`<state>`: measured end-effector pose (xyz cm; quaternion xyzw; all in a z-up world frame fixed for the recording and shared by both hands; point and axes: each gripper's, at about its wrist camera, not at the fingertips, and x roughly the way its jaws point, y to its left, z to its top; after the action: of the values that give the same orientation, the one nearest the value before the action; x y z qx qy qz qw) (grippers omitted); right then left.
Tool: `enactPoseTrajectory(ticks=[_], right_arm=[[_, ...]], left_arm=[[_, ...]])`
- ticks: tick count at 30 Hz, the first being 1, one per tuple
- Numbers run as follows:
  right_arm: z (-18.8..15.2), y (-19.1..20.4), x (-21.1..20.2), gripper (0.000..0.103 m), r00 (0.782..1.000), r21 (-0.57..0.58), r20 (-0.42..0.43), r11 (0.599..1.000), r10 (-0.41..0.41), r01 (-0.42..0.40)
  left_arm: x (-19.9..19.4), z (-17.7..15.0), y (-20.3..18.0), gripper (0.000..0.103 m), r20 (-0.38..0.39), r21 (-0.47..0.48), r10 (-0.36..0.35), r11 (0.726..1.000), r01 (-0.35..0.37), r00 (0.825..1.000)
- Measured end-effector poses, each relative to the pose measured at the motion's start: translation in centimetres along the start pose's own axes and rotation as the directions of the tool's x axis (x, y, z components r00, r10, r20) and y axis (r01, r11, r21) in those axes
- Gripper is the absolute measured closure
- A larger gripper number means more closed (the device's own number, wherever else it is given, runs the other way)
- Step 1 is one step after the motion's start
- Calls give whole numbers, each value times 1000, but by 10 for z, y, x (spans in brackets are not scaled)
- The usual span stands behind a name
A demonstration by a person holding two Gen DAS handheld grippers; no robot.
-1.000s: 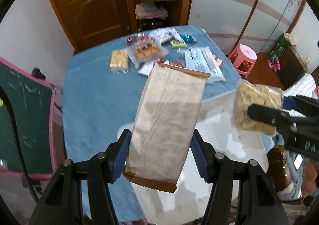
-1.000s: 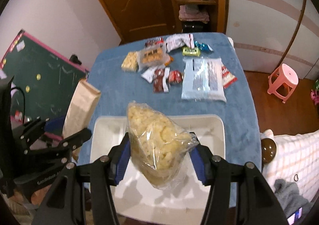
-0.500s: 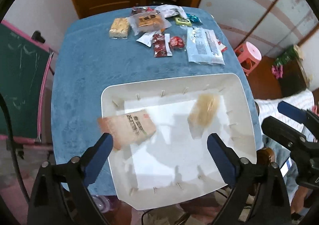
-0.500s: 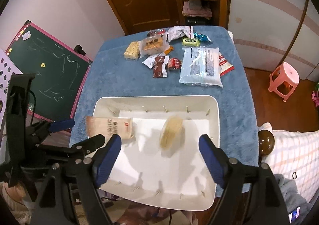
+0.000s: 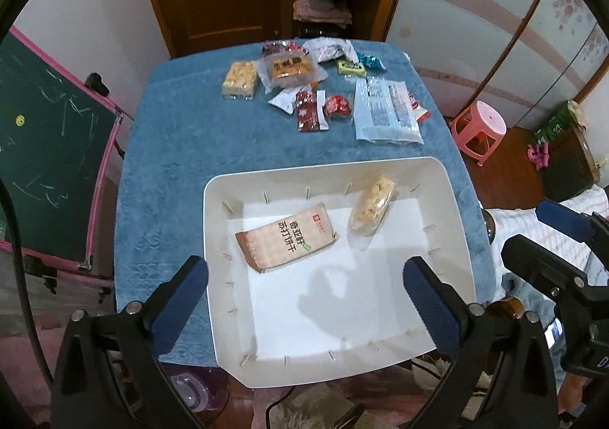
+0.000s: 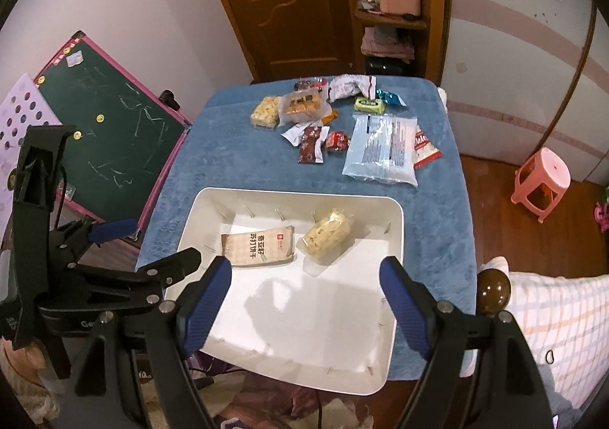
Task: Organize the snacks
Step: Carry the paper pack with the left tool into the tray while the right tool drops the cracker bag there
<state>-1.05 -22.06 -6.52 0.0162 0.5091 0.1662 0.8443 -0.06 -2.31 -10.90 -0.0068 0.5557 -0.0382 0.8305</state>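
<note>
Left wrist: matte paper cracker pack & crinkly clear bag (lumpy) in smooth white tray.

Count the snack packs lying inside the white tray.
2. The brown cracker pack lies left of centre in the white tray; the clear bag of yellow puffs lies to its right, nearer the far wall.

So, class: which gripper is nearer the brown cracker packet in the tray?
Left. The left gripper hangs open just above the brown cracker packet; the right gripper, also open, sits off toward the clear snack bag.
</note>
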Motion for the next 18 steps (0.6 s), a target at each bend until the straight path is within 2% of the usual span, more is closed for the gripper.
enactPoseTrajectory(ticks=[10,18], right_arm=[[-8,-12,-14,22,999,3,33,1000,26,-26],[-7,-18,-8,22,999,31,28,999,22,-22]], left_arm=[[-28,-11,-14,1,85,7,60,998,-61,995],[-30,0,-12,1,101,10,47,999,-48,994]])
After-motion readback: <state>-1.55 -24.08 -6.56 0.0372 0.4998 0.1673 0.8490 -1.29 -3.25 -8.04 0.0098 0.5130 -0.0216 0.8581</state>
